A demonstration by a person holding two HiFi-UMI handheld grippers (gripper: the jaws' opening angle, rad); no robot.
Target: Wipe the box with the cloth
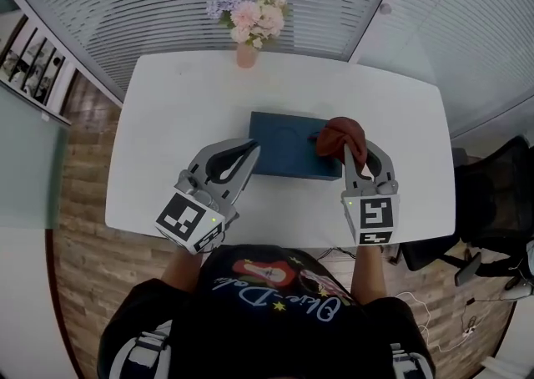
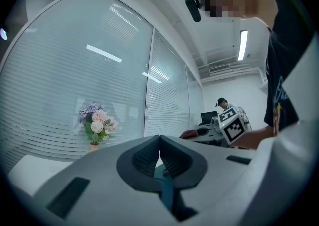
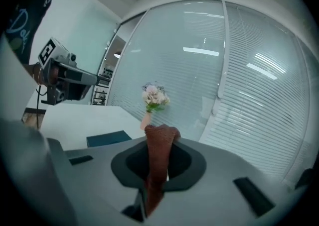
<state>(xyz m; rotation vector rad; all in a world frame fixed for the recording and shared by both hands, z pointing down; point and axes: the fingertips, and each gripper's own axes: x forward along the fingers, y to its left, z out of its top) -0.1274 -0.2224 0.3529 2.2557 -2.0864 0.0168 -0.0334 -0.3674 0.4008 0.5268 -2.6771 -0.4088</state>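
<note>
Here the right gripper [image 1: 349, 152] pinches the soft, limp cloth [image 1: 340, 135] over the right end of the stiff, probably light box [image 1: 286, 145], while the left gripper [image 1: 250, 149], closed empty, waits at its left edge.

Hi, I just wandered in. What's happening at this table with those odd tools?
A person stands at a white table with a handheld claw tool in each hand. The right claw is shut on a reddish-brown cloth, held over the right end of a dark blue box. The left claw is shut and empty, at the box's left edge.
</note>
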